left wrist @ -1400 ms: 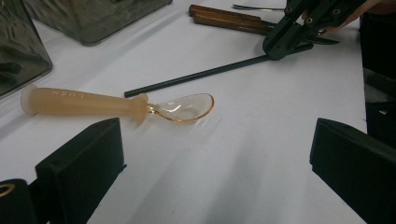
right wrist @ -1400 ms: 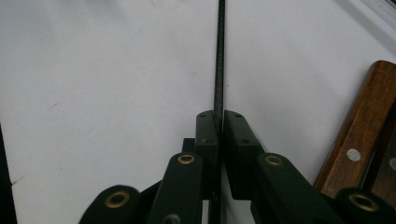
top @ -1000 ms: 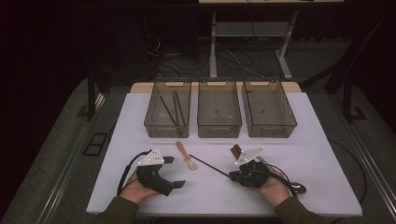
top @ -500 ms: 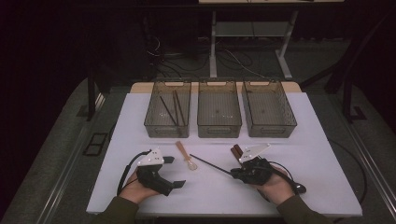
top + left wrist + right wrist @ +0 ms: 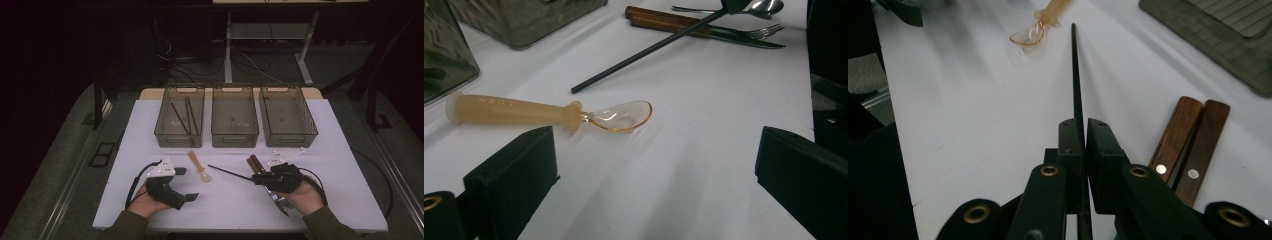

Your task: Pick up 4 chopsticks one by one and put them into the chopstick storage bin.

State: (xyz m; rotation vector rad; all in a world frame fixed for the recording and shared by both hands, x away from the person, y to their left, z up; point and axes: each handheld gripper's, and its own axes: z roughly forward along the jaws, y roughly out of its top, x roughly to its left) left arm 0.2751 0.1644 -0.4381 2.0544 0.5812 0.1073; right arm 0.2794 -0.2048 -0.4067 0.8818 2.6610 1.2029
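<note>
A black chopstick lies slanted across the white table, and my right gripper is shut on its near end. In the right gripper view the chopstick runs straight out from between the closed jaws of that gripper. An amber plastic spoon lies left of the chopstick's tip. My left gripper rests open on the table just short of the spoon, with nothing between the jaws of the gripper.
Two wooden-handled pieces of cutlery lie beside my right gripper, and a fork pokes out by the right hand. Three dark bins stand in a row behind: left bin holding brown chopsticks, middle bin, right bin.
My right hand has shifted slightly right and away, taking the near end of the black chopstick with it. The left gripper and the spoon have stayed put.
</note>
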